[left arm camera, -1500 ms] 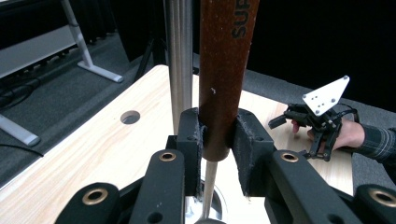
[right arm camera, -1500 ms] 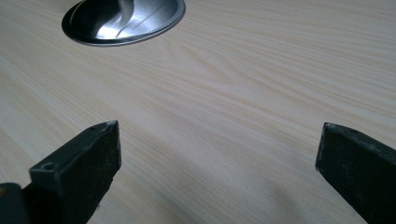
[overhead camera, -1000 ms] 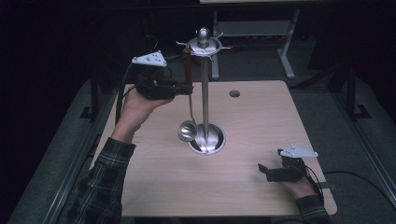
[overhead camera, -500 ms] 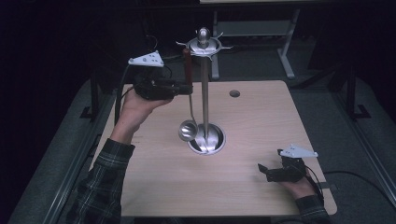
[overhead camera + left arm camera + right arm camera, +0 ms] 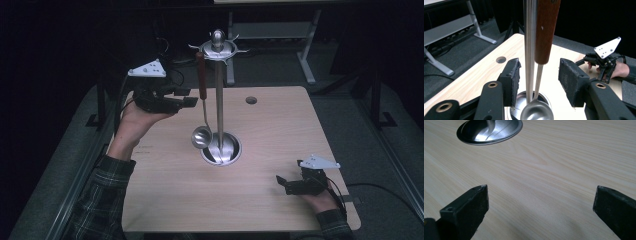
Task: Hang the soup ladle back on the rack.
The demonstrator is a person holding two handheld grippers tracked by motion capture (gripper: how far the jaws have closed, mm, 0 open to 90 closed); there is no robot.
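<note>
A ladle with a brown wooden handle [image 5: 201, 75] [image 5: 546, 30] and a steel bowl [image 5: 202, 136] [image 5: 536, 113] hangs from a hook at the top of a steel stand [image 5: 219, 100]. My left gripper [image 5: 192, 102] [image 5: 540, 81] is held up at the handle's left, level with its lower end. Its jaws have just been opening. The handle and the stand's pole [image 5: 530, 50] lie between the pads [image 5: 512, 80], which touch neither. My right gripper [image 5: 282, 184] [image 5: 541, 205] rests open on the table at the front right, with nothing between its fingers.
The stand's round steel base [image 5: 227, 152] [image 5: 490, 130] sits at the middle of the wooden table [image 5: 280, 130]. A small round hole [image 5: 251, 100] lies in the tabletop at the back. More hooks [image 5: 235, 49] ring the stand's top. A grey desk frame [image 5: 305, 60] stands behind the table.
The left gripper's jaws have parted from the ladle's handle, and the ladle hangs free on its hook. The right gripper has stayed where it was.
</note>
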